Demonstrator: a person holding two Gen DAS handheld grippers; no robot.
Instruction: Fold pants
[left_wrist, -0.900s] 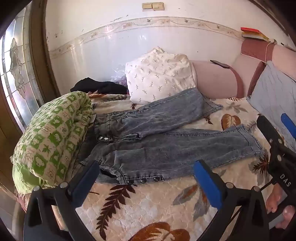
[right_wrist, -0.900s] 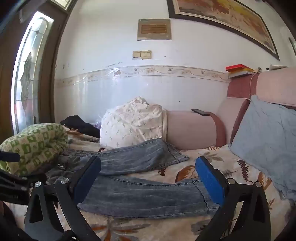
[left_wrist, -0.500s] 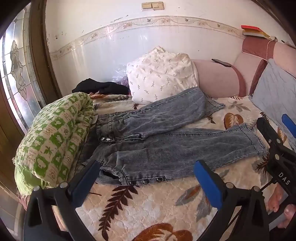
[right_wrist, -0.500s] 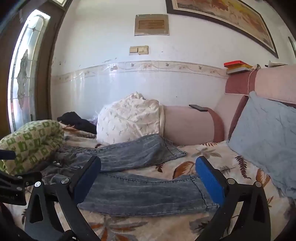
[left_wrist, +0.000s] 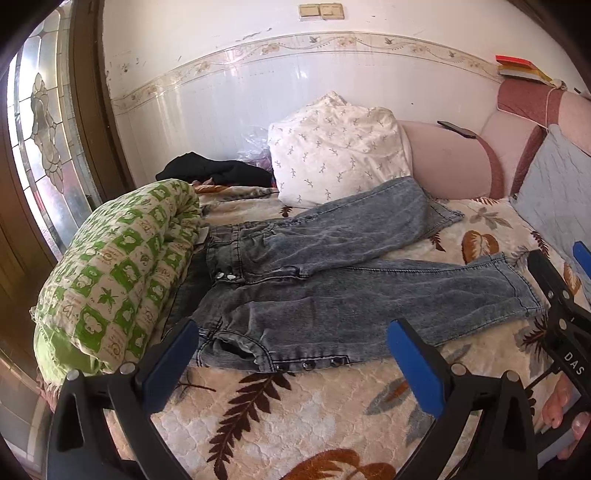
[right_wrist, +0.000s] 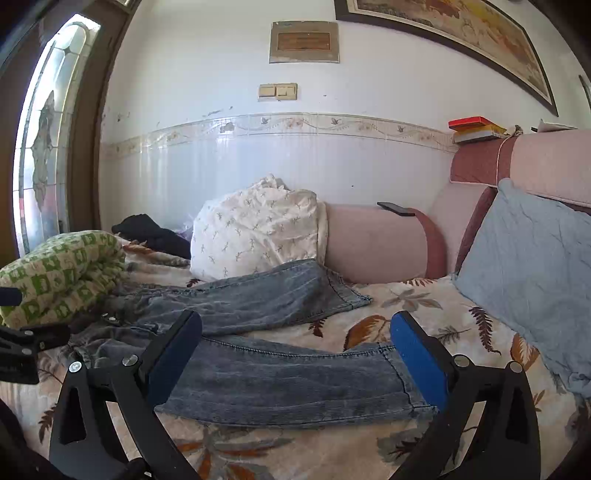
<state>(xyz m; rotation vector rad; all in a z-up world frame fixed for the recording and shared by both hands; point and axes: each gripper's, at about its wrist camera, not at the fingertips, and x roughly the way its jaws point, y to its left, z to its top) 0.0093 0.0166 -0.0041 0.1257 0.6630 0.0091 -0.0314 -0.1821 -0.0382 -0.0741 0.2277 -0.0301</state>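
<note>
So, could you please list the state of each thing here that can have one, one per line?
left tongs: open, empty, above the waistband.
right tongs: open, empty, over the near leg's hem end.
grey jeans: unfolded, flat on the leaf-print blanket, legs spread apart.
green quilt: rolled up, against the jeans' waist.
white pillow: upright against the wall.
phone: lying on the sofa arm.

One pair of jeans (left_wrist: 332, 280), two grippers (left_wrist: 291, 354) (right_wrist: 295, 347), one white pillow (left_wrist: 336, 155), one green quilt roll (left_wrist: 110, 273), one grey cushion (right_wrist: 532, 266), one phone (left_wrist: 456, 129), two wall switches (left_wrist: 321, 11).
</note>
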